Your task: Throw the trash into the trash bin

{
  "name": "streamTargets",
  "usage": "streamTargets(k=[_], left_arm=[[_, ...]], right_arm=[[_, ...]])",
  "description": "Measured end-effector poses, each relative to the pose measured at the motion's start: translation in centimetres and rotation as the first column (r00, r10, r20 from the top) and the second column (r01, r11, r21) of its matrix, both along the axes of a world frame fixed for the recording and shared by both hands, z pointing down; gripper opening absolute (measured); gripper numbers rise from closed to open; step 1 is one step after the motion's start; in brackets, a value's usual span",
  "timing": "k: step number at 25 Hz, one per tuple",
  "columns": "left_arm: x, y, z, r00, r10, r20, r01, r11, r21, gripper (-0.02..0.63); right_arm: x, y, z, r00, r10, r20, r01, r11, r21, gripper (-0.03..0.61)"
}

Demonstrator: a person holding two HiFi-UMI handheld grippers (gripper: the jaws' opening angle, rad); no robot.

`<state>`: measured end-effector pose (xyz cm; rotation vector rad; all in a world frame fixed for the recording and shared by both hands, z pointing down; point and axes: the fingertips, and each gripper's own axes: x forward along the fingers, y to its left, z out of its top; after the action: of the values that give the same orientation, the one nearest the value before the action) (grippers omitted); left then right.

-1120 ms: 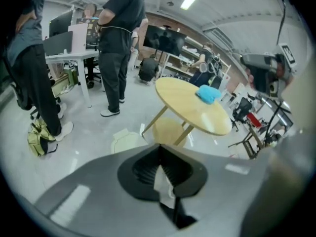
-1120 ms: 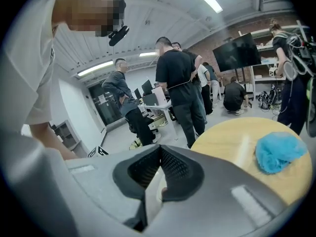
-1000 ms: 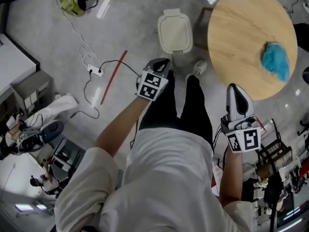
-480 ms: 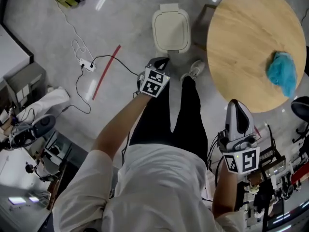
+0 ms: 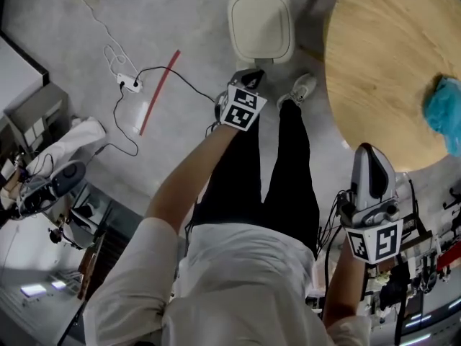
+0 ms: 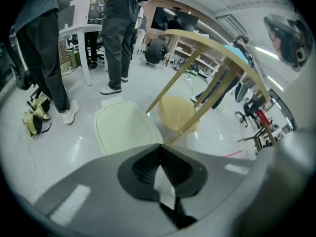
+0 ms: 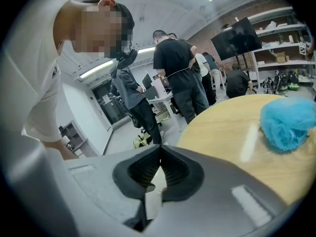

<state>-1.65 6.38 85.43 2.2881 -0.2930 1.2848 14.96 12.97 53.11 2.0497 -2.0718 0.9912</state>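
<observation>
Clenching empty jaws, left gripper (image 5: 251, 75) near trash bin (image 5: 261, 24), right gripper (image 5: 369, 150) beside table (image 5: 374, 63).

Left gripper (image 5: 250, 76) and right gripper (image 5: 369, 150) extended, jaws together.

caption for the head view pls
Overhead: left gripper near the closed trash bin, right gripper by the round table that bears a blue wad

Open-plan lab workshop: a corded power strip (image 5: 128, 84) lies on the bare concrete floor (image 5: 57, 34) at 10 o'clock, cluttered gear (image 5: 425, 265) crowds 4 o'clock, and people (image 7: 180, 78) stand at white desks (image 6: 79, 31) below stocked shelves (image 7: 281, 58) and a wall monitor (image 7: 236, 37).
</observation>
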Motion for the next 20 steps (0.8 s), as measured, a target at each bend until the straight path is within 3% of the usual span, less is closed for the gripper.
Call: streamTargets(k=[8,20], left_arm=[[-0.2,0.8,3.8,1.0,-0.014,0.024,0.015,1.0,-0.027,0.003],[-0.3,-0.3,5.8,1.0,-0.023,0.018,0.024,0.998,-0.05,0.003]], right_arm=[[-2.9,-1.9,3.0,0.997,-0.053,0.059,0.053,0.999,0.004,0.002],[-8.5,-4.2,8.1,0.987,-0.101,0.127,0.104,0.994,-0.016,0.002]])
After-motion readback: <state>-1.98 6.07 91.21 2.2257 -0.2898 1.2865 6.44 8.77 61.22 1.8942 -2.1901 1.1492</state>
